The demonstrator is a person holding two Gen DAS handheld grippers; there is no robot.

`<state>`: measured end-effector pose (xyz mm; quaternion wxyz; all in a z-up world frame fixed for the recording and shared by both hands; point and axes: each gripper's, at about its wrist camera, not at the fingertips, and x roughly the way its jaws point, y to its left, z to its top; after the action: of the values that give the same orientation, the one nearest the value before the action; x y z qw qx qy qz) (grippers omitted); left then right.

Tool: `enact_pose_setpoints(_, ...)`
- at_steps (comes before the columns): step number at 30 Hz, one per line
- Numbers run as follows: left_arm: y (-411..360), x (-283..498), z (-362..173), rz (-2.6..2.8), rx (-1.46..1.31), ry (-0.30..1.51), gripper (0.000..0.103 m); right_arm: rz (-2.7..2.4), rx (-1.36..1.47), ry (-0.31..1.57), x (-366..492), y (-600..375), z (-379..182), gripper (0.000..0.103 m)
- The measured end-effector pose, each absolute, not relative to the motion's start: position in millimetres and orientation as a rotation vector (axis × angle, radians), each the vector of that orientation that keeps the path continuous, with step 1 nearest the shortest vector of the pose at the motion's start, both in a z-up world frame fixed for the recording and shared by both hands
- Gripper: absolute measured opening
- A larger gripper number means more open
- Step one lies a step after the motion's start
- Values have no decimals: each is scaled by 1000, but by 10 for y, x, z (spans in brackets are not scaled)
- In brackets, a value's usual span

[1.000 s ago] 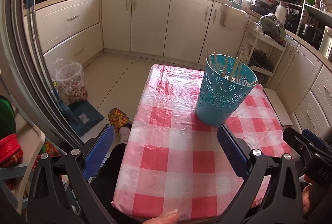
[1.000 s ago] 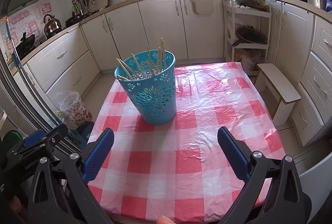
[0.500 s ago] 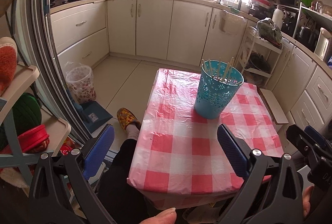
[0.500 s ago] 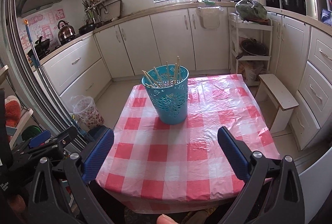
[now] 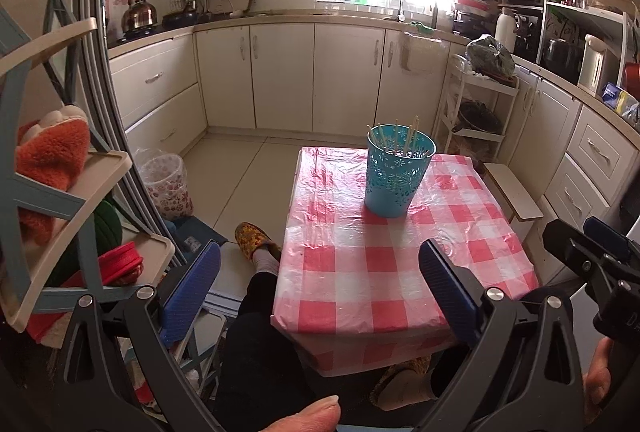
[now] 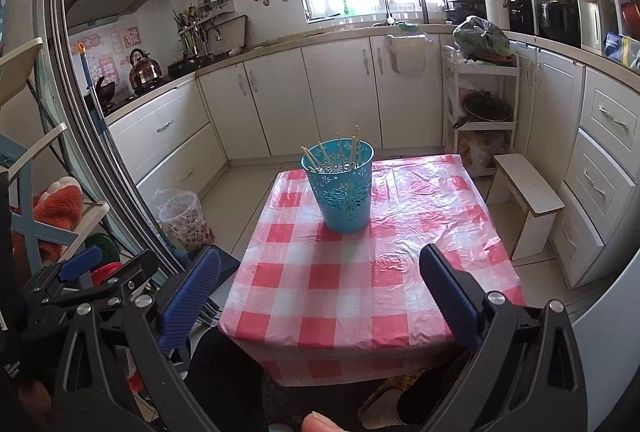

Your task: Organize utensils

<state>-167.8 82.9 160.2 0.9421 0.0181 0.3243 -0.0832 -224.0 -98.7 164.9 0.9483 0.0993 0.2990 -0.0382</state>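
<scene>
A turquoise perforated cup (image 5: 396, 176) stands upright on the far half of a small table with a red-and-white checked cloth (image 5: 360, 272). Several pale chopsticks (image 5: 400, 138) stick up out of it. The cup also shows in the right wrist view (image 6: 340, 188), with the chopsticks (image 6: 340, 152). My left gripper (image 5: 320, 264) is open and empty, held back from the table's near edge. My right gripper (image 6: 320, 268) is open and empty, also back from the near edge. Each gripper shows at the edge of the other's view.
A shelf rack with red and orange items (image 5: 60, 200) stands close on the left. A patterned bin (image 5: 166, 184) sits on the floor. A small white stool (image 6: 528, 200) stands right of the table. The person's legs (image 5: 260, 332) are at the table's near side.
Both grippers have pulled back and up from the table. The cup looks smaller and farther, and the table's near edge and the person's legs have come into view.
</scene>
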Motion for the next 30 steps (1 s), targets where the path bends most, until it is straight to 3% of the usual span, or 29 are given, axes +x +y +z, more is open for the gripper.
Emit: enact_pose_setpoints(30,1096,-2428,1867,-166,16,583,95,-87,187,488,-3175,-558,1922,96)
